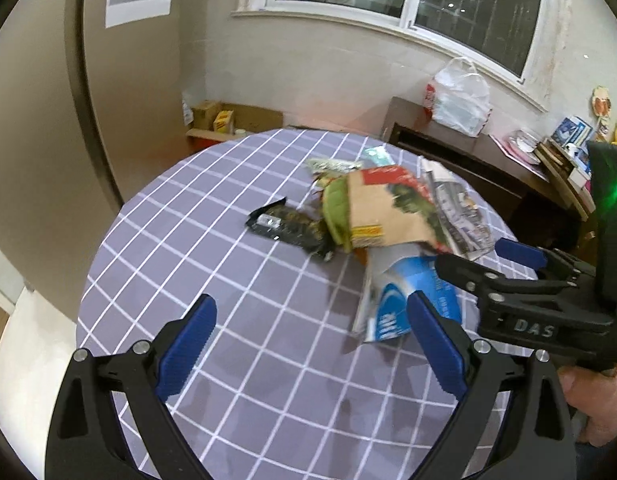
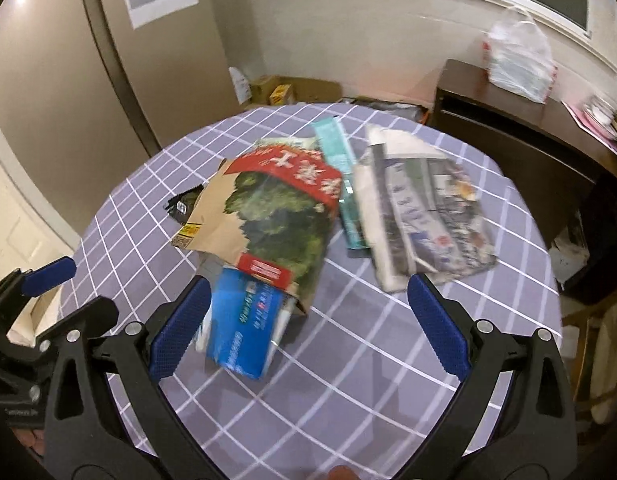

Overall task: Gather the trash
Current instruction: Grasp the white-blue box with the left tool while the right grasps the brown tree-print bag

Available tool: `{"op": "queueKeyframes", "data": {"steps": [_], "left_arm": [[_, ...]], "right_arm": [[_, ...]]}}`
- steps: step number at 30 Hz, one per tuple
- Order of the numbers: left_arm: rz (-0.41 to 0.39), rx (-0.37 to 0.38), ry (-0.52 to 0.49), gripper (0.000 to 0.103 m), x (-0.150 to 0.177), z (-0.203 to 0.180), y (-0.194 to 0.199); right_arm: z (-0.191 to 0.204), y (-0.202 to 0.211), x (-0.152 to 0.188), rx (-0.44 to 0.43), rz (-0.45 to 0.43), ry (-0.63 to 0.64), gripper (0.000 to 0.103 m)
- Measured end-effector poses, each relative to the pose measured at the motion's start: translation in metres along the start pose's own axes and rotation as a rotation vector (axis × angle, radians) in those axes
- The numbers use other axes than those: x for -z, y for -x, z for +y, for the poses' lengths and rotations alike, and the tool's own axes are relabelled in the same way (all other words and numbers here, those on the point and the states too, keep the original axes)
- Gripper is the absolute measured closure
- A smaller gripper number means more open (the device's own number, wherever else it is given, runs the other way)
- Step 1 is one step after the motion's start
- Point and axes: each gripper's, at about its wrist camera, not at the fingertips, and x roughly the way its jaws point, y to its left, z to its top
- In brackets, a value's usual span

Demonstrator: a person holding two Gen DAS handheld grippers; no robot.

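Note:
A pile of trash lies on the round table with a purple checked cloth (image 1: 236,280). A brown paper bag with red and green print (image 1: 388,212) (image 2: 280,208) lies over a blue and white packet (image 1: 404,300) (image 2: 244,320). A black wrapper (image 1: 288,228) (image 2: 184,206) lies to its left. Folded newspapers (image 1: 456,208) (image 2: 424,208) and a teal packet (image 2: 342,184) lie to its right. My left gripper (image 1: 312,344) is open and empty above the cloth. My right gripper (image 2: 308,328) is open and empty, with the blue packet near its left finger; it also shows in the left wrist view (image 1: 492,260).
A dark wooden sideboard (image 1: 460,152) (image 2: 516,120) stands behind the table with a white plastic bag (image 1: 460,96) (image 2: 516,60) on it. Cardboard boxes (image 1: 228,120) (image 2: 284,90) sit on the floor by the far wall. A tall beige cabinet (image 1: 68,120) stands at the left.

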Motion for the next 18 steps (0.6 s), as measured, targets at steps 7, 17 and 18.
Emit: {"op": "queueKeyframes", "data": {"steps": [7, 17, 18], "left_arm": [[0.025, -0.008, -0.004, 0.009, 0.003, 0.002, -0.011], [0.085, 0.011, -0.060, 0.009, 0.003, -0.016, -0.053], [0.088, 0.014, -0.069, 0.009, 0.002, -0.019, -0.058]], "right_arm": [[0.011, -0.024, -0.007, -0.023, 0.002, 0.008, 0.010], [-0.010, -0.029, -0.011, -0.085, -0.001, -0.090, 0.032], [-0.012, -0.029, -0.012, -0.088, -0.001, -0.093, 0.032]]}}
